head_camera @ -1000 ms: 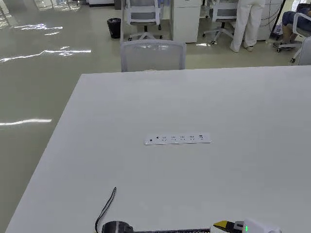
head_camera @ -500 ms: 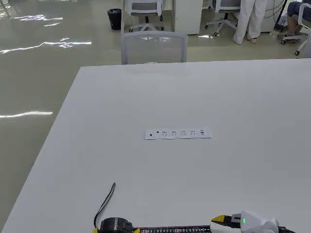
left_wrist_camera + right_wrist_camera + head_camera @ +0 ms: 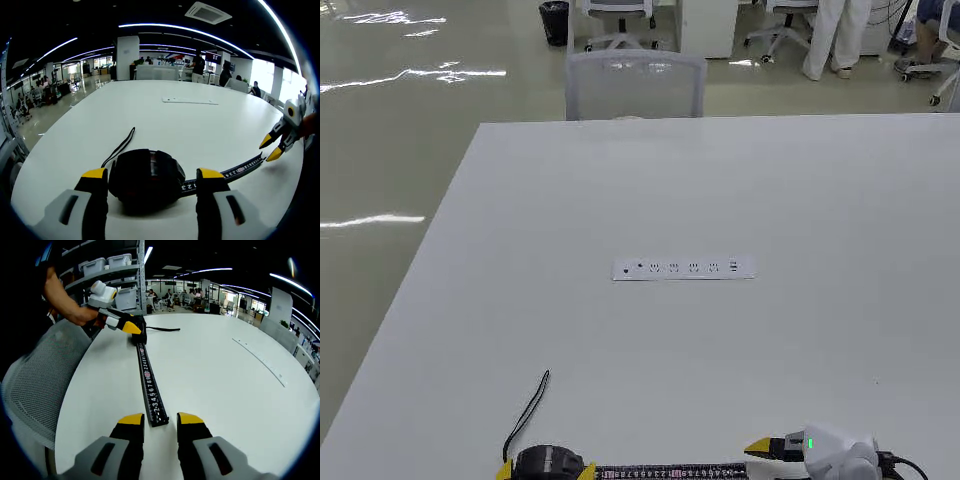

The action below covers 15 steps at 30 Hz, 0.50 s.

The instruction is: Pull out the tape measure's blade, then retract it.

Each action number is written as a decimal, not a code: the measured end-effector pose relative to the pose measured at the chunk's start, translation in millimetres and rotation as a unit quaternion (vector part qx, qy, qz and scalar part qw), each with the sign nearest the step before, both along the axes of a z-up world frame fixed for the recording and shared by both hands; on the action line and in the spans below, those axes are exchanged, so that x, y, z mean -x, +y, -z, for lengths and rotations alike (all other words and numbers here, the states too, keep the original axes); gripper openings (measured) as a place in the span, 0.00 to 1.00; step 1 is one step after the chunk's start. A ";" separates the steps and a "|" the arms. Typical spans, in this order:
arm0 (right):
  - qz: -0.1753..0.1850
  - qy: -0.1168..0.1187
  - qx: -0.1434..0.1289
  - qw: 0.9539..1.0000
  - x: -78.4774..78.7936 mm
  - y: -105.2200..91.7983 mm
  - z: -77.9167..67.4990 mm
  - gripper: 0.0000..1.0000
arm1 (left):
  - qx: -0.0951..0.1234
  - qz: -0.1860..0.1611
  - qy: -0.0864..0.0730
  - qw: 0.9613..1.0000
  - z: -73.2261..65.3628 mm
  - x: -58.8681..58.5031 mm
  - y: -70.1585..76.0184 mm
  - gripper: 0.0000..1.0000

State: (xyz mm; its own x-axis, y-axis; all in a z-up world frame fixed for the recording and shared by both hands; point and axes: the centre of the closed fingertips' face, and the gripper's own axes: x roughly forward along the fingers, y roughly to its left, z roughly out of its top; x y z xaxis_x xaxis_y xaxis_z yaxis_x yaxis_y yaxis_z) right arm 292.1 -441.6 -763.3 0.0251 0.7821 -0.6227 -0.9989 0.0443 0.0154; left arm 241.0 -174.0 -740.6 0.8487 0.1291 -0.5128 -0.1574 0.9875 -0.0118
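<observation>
The tape measure (image 3: 548, 466) lies at the near edge of the table (image 3: 720, 180), its body clamped in the left gripper (image 3: 152, 173). Its blade (image 3: 149, 382) lies flat along that edge and points to the right gripper (image 3: 161, 419), whose jaws stand slightly apart at the blade's end.

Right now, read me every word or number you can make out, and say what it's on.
"1 2 3": white digits on the blade beside the tape measure, left gripper view.
"2 3 4 5 6 7 8 9": same blade, right gripper view.
Power strip: markings too small to read.
</observation>
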 end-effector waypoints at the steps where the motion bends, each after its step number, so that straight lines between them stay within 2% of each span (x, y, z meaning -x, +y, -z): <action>1: -0.002 0.002 0.003 1.000 -0.7 -0.6 2.8 0.24 | -0.002 0.000 0.000 1.000 0.2 -0.6 0.5 0.69; 4: -0.011 0.012 0.002 1.000 2.4 0.7 3.5 0.22 | -0.006 0.002 0.001 1.000 1.7 -2.0 1.2 0.69; 9: -0.028 0.013 0.001 1.000 5.4 2.6 9.4 0.20 | -0.012 0.000 0.004 1.000 4.0 -3.2 2.1 0.69; 15: -0.039 0.001 0.005 0.999 5.8 -0.1 16.9 0.15 | -0.019 0.001 0.009 1.000 5.7 -3.4 1.9 0.68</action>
State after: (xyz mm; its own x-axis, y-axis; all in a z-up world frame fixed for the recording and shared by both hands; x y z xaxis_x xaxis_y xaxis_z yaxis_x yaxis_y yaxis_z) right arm 286.3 -441.7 -780.2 -0.0373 0.7749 -0.6310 -0.9993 -0.0333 0.0182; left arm 244.4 -172.1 -746.3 0.8395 0.1471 -0.5231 -0.1551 0.9875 0.0288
